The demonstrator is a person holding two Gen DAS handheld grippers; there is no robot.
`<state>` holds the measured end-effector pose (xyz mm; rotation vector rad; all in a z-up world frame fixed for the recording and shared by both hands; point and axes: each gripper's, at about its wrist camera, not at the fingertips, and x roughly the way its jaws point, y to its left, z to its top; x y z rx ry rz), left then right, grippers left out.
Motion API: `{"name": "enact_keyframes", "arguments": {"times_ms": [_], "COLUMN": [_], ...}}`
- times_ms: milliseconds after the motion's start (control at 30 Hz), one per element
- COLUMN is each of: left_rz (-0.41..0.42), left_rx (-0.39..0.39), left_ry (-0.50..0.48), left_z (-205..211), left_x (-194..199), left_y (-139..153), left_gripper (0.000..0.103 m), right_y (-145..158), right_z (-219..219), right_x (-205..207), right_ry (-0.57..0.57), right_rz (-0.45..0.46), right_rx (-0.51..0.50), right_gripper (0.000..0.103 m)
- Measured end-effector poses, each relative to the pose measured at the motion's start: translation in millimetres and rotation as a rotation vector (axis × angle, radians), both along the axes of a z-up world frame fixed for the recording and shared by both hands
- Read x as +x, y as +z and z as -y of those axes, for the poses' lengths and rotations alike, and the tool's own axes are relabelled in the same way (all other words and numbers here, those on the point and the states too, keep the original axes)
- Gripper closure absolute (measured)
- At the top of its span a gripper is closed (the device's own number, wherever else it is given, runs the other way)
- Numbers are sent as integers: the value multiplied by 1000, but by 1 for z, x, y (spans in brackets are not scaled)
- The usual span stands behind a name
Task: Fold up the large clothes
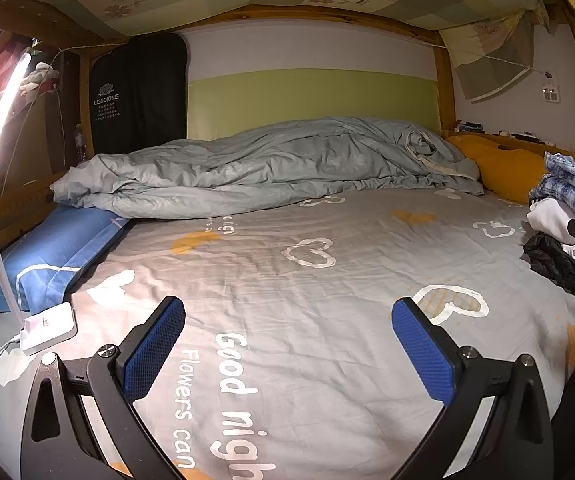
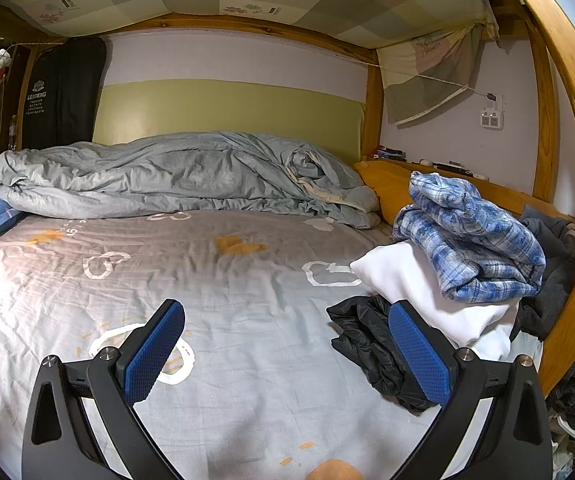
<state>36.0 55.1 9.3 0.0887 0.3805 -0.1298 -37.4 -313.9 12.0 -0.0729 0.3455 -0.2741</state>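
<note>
Both grippers hang over the bed sheet [image 1: 287,280] with nothing in them. The left gripper [image 1: 287,344] has its fingers spread wide, at the bottom of its frame, with only grey sheet between them. The right gripper [image 2: 286,346] is spread just as wide and holds nothing; its right finger sits in front of the black cloth [image 2: 371,344], and I cannot tell if it touches. The clothes are in a pile at the right side of the right frame: a blue plaid shirt [image 2: 471,240] bunched on top, a white cloth [image 2: 415,288] under it, and the black cloth crumpled at the front. None of the three lies flat. This could be a heap waiting to be folded, or a rough stack put aside, and one look cannot say which. The pile could go wrong easily. The plaid shirt sits high and loose, so a tug on the cloth below could tip it off toward the bed rail [image 2: 567,320]. A pinch into the heap could also catch two cloths at once. In the left frame, a lamp [image 1: 47,326] stands at the lower left, and a wide swing could knock it.
</note>
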Motion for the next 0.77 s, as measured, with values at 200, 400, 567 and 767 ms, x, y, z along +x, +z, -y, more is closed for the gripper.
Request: {"name": "enact_keyframes", "arguments": {"times_ms": [200, 400, 567, 767], "left_rz": [-1, -11, -7, -3], "left_rx": [1, 6, 3, -5], "left_ry": [3, 8, 8, -7], "left_z": [0, -1, -3, -3], "left_x": [0, 2, 3, 1], "left_y": [0, -1, 0, 3], "left_gripper": [0, 0, 0, 0], "right_y": [0, -1, -1, -1], "right_z": [1, 1, 2, 7], "right_x": [0, 0, 0, 2], "right_ry": [2, 2, 6, 8], "right_rz": [-1, 1, -6, -14], "right_rx": [-1, 2, 6, 13], "right_gripper": [0, 0, 0, 0]}}
